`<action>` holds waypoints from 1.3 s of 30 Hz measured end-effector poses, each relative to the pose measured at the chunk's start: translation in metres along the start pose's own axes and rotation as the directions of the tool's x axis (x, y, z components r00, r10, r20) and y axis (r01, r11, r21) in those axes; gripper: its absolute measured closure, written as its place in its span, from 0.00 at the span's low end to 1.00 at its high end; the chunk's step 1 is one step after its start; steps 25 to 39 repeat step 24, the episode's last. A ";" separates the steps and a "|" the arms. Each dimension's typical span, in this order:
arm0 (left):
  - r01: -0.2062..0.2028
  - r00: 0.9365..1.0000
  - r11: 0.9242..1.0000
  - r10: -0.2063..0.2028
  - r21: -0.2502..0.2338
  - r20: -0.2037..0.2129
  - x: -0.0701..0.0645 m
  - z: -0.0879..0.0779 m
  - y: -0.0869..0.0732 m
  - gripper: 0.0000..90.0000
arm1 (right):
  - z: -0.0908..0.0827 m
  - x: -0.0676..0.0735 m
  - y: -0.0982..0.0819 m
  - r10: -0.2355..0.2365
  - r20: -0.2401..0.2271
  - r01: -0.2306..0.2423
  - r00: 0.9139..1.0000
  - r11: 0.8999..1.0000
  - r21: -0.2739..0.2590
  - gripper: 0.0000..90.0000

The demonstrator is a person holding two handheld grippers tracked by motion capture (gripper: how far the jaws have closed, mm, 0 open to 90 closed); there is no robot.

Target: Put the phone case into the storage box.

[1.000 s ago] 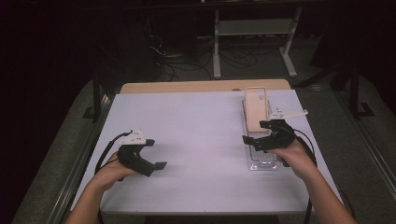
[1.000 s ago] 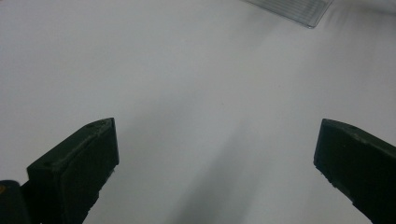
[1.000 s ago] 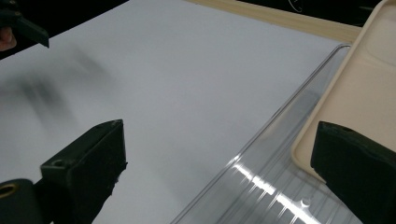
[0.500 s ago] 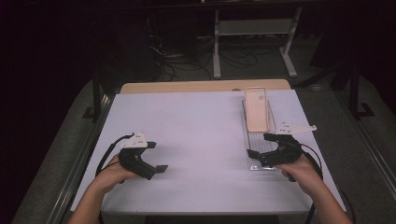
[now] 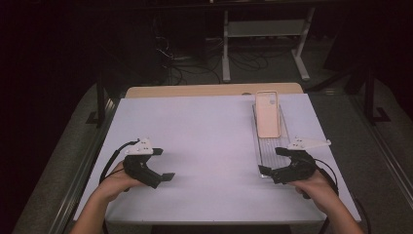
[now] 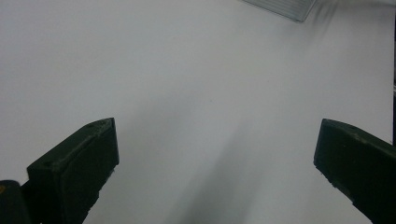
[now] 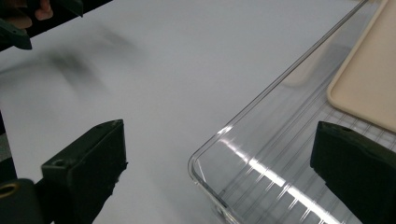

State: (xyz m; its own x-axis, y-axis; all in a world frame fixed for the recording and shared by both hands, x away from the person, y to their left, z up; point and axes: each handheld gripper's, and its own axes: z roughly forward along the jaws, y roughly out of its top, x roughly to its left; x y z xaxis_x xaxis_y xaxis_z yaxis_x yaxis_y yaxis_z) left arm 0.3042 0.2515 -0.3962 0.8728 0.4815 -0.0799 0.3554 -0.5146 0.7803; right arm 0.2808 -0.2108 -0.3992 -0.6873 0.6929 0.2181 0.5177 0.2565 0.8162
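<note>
Clear plastic tray [image 5: 271, 148] lies lengthwise at right of centre in the high view, on the white table [image 5: 209, 141]. A beige phone case [image 5: 267, 113] lies flat in the tray's far half, upper right of the frame. In the right gripper view the tray's near rounded corner [image 7: 219, 154] sits in the lower middle, the case [image 7: 369, 88] at the right edge, upper half.

Right gripper [image 5: 273, 163] sits at the tray's near end, lower right of the high view, held in the person's hand [image 5: 311, 187]. Jaws stand wide apart; the tray corner lies between them, nothing gripped. Whether a jaw touches the tray I cannot tell.

Left gripper [image 5: 163, 165] is in the lower left, well apart from the tray, over bare table. Jaws wide apart too, nothing between them. Its own view catches a tray corner [image 6: 285, 8] at the top edge.
</note>
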 end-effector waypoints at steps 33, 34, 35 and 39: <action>-0.001 1.000 1.000 0.001 -0.008 0.014 -0.001 0.001 0.000 0.00 | 0.005 0.003 0.002 -0.019 0.005 0.019 1.000 1.000 0.015 0.04; -0.001 1.000 1.000 0.001 -0.008 0.014 -0.001 0.001 0.000 0.00 | 0.005 0.003 0.002 -0.019 0.005 0.019 1.000 1.000 0.015 0.04; -0.001 1.000 1.000 0.001 -0.008 0.014 -0.001 0.001 0.000 0.00 | 0.005 0.003 0.002 -0.019 0.005 0.019 1.000 1.000 0.015 0.04; -0.001 1.000 1.000 0.001 -0.008 0.014 -0.001 0.001 0.000 0.00 | 0.005 0.003 0.002 -0.019 0.005 0.019 1.000 1.000 0.015 0.04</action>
